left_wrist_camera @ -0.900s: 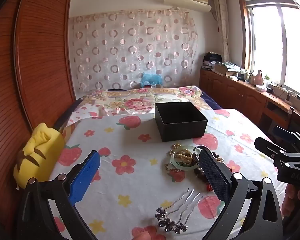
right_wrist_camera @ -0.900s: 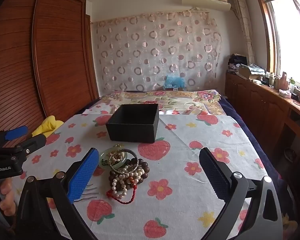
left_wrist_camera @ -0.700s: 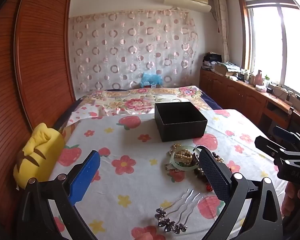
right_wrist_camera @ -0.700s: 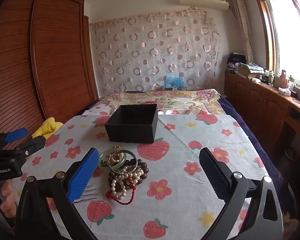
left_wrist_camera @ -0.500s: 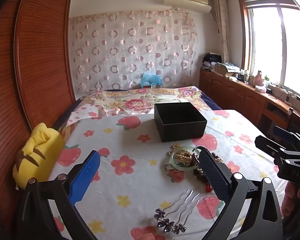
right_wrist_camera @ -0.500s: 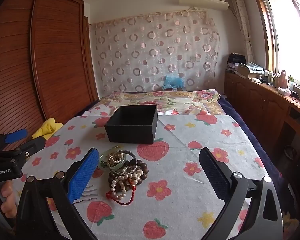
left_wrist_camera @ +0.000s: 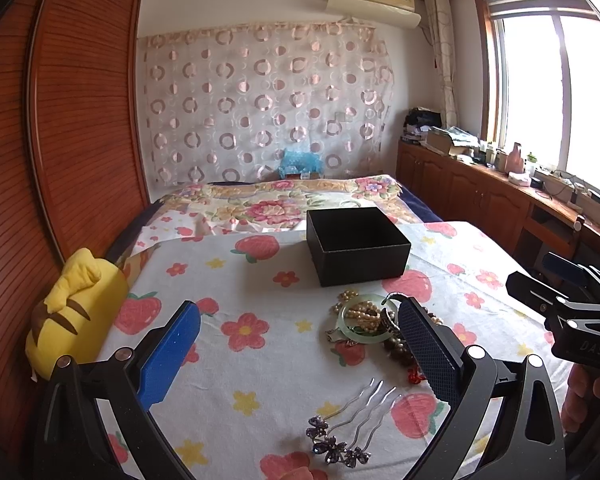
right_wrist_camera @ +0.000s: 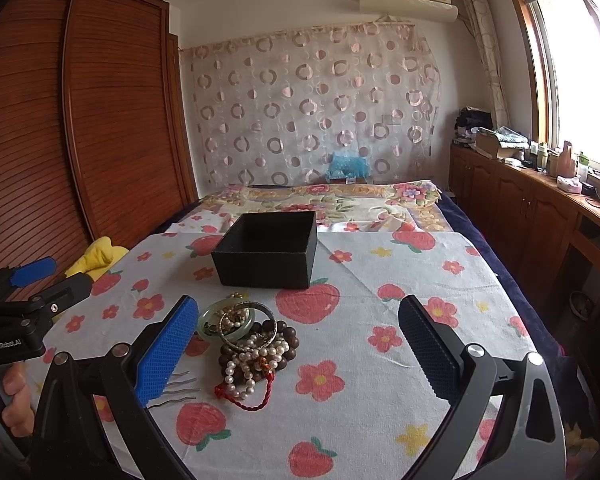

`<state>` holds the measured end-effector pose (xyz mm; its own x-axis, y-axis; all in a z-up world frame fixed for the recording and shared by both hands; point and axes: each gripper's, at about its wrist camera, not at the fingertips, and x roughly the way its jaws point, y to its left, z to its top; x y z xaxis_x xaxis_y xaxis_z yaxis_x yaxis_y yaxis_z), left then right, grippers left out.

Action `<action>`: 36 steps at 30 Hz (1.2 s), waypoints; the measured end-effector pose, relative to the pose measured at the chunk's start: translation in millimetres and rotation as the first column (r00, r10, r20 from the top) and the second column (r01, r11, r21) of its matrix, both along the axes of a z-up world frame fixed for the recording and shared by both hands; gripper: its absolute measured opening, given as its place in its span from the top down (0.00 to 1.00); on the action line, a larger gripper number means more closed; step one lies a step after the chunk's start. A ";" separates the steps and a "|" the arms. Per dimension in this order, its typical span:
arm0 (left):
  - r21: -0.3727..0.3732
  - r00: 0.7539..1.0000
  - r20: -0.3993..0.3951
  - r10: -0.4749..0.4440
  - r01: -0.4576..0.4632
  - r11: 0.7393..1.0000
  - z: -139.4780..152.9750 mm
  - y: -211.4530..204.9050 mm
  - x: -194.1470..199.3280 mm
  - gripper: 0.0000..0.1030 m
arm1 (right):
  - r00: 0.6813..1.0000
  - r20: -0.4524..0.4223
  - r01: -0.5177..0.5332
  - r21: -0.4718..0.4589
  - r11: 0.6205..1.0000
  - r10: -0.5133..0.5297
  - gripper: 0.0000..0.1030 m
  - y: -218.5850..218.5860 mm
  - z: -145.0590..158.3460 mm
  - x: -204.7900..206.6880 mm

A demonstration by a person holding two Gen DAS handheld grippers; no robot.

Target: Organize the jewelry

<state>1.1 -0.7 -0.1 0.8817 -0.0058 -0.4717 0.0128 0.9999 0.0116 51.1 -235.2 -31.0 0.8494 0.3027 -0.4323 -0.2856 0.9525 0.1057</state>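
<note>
Right wrist view: jewelry pile [right_wrist_camera: 248, 340] just beyond the gaping right hand-held gripper [right_wrist_camera: 300, 354], nearer its left finger.

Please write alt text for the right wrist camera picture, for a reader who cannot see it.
The open right gripper hovers above a pile of jewelry, bracelets and pearl strands, on a strawberry-print cloth. An open black box sits just behind the pile; the left gripper shows at the left edge.

Bare cloth [right_wrist_camera: 412, 280] lies right of the black box [right_wrist_camera: 266, 254] (bracelet heap [right_wrist_camera: 248, 340] crowds its front).
</note>
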 end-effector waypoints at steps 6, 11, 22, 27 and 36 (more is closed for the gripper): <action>0.000 1.000 0.001 0.001 -0.001 1.000 4.4 -1.4 -4.2 0.07 | 1.000 0.001 -0.001 0.000 1.000 0.001 0.02 0.1 0.4 0.1; 0.000 1.000 0.003 0.001 -0.001 1.000 4.3 -1.3 -4.5 0.07 | 1.000 0.001 0.000 0.000 1.000 0.000 0.02 -0.2 0.9 0.3; 0.000 1.000 0.003 0.001 -0.001 1.000 4.7 -1.7 -5.2 0.07 | 1.000 0.003 0.000 0.002 1.000 0.000 0.02 0.0 0.4 -0.8; 0.000 1.000 0.000 0.001 -0.001 1.000 8.1 -4.0 -7.1 0.07 | 1.000 0.002 0.000 0.001 1.000 0.000 0.02 -0.3 0.5 -0.2; 0.000 1.000 0.003 0.000 0.000 1.000 4.6 -1.5 -5.1 0.07 | 1.000 0.001 -0.001 0.001 1.000 0.001 0.02 -0.3 0.3 -0.6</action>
<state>-4.0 -2.3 4.5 0.8833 -0.0060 -0.4687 0.0127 0.9999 0.0113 50.5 -235.5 -30.7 0.8498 0.3039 -0.4307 -0.2865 0.9522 0.1065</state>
